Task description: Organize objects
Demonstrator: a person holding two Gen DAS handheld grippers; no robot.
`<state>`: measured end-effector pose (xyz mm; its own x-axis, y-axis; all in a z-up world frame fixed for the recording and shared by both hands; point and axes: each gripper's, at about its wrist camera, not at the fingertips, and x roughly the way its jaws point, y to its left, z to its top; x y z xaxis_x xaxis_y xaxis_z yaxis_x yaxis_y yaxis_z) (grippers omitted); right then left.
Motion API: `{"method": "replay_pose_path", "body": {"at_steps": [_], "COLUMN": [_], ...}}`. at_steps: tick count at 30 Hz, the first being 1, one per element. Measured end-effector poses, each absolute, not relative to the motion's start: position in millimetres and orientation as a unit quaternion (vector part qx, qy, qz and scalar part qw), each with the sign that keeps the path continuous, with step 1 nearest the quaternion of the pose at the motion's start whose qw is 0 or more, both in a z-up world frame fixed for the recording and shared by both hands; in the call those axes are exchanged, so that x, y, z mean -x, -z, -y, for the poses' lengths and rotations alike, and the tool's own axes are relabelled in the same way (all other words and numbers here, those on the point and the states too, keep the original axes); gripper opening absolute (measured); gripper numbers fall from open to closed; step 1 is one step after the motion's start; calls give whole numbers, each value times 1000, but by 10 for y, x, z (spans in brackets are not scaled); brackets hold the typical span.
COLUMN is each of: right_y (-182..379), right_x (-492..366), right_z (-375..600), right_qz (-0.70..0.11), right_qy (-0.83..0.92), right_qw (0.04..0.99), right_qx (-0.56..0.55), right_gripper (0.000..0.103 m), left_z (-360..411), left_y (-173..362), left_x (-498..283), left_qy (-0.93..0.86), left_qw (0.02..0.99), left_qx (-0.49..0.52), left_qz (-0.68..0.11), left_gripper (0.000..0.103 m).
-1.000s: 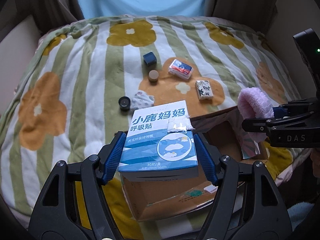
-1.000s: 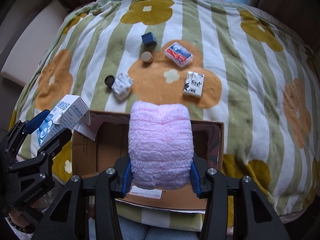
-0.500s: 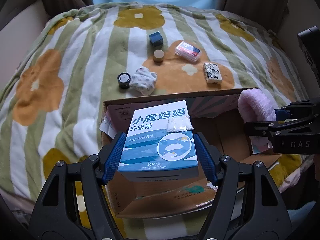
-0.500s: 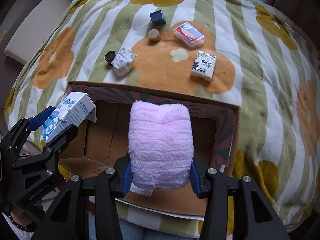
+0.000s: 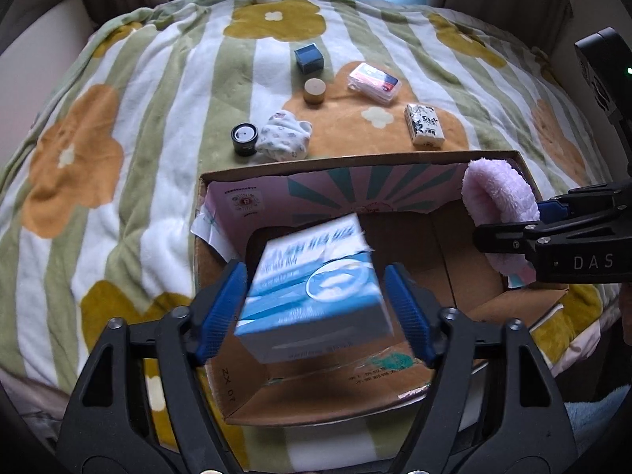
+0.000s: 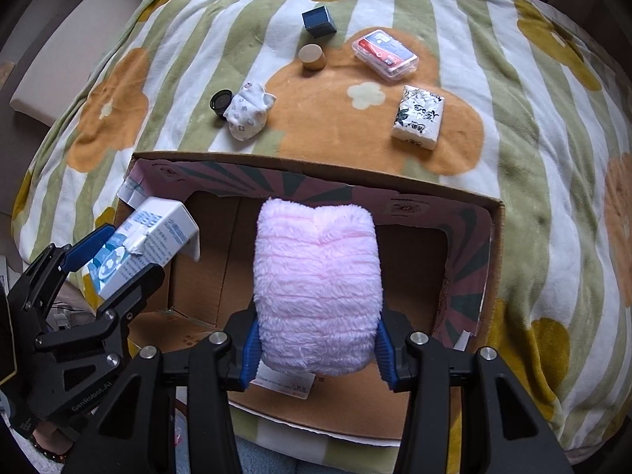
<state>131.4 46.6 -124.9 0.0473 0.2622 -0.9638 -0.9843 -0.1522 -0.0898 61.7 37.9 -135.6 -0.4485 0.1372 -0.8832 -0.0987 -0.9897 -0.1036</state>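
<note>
An open cardboard box lies on the striped flower blanket. My left gripper is open over the box's left part; the blue-and-white carton is blurred and tilted between its spread fingers, free of the pads. My right gripper is shut on a fluffy pink roll, held over the box's right part.
On the blanket beyond the box lie a dark blue cube, a wooden cap, a clear card case, a tissue pack, a small sock and a black lid.
Both grippers moved forward over the box. The left gripper opened and the carton tipped, dropping from its fingers. The right gripper still holds the pink roll.
</note>
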Motion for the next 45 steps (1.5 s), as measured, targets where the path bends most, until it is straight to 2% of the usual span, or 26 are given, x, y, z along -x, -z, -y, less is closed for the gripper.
{"method": "replay_pose_path", "body": {"at_steps": [1,2,4,5,11,18,45], "right_y": [1253,1254,1263,1262,1246,1162,684], "right_x": [-1320,-1331,-1364,-1384,-1428,-1431,-1381], "right_z": [-471,-476,-487,-480,-426,-437,-633], "right_qz": [-373,-377,-390,-395,-395,-407,-353], "right_qy": [-581,-578,-575,-574,-560,-555,-596], "right_qw": [538,541,542,542,550,551,548], "right_qx": [483,480,473,470,477,471,469], "right_gripper": [49,53,80,83,83,83,83], "left_z": [-378,-374,-358,-343,-154,-38,9], "left_y": [1367,1370,1389,1404,1408,1287,619], "left_x": [-616,-625,-629,-634,-693,-651,-321], "left_qy": [-849,-848,-842,-838,-824,-825,-853], "left_qw": [71,73,76,75,67,63,60], "left_qx": [524,525,534,540,559,556,519], "left_qz": [18,18,20,21,62,72,27], "left_gripper": [102,103,103,103,103,103,103]}}
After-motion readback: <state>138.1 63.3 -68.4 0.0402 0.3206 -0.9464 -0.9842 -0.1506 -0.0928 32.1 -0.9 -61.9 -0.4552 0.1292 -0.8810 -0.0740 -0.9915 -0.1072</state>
